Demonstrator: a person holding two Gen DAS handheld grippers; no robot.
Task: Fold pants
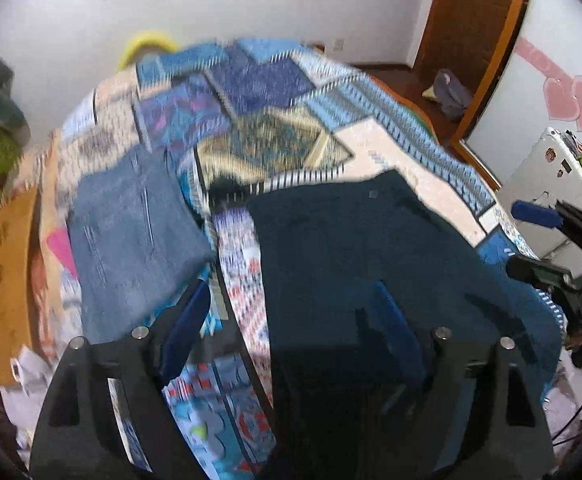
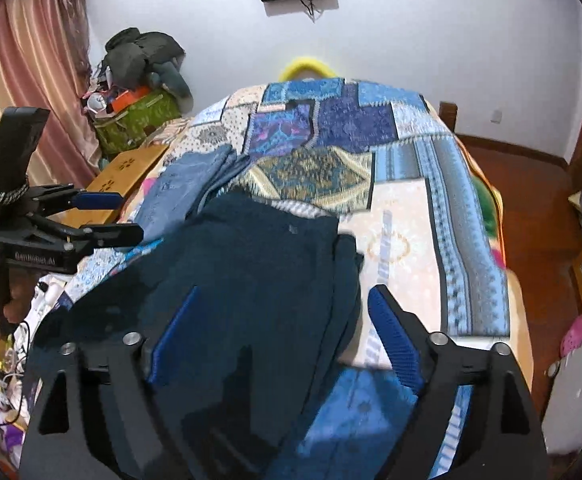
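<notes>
The dark teal pants lie spread on the patchwork bedspread at the near end of the bed, just beside a folded pair of blue jeans that sits on their left. They look like soft, limp cloth with some weight: likely to sag and drape when lifted, not slippery, nothing fragile. A hem, waistband or folded edge should give the surest hold, ideally two corners at once so the fold stays square.

The left gripper hangs over the pants' left edge with its jaws spread wide, nothing pinched between them. The right gripper hangs over the pants' right edge, jaws likewise spread and empty, the cloth lying loose beneath.
</notes>
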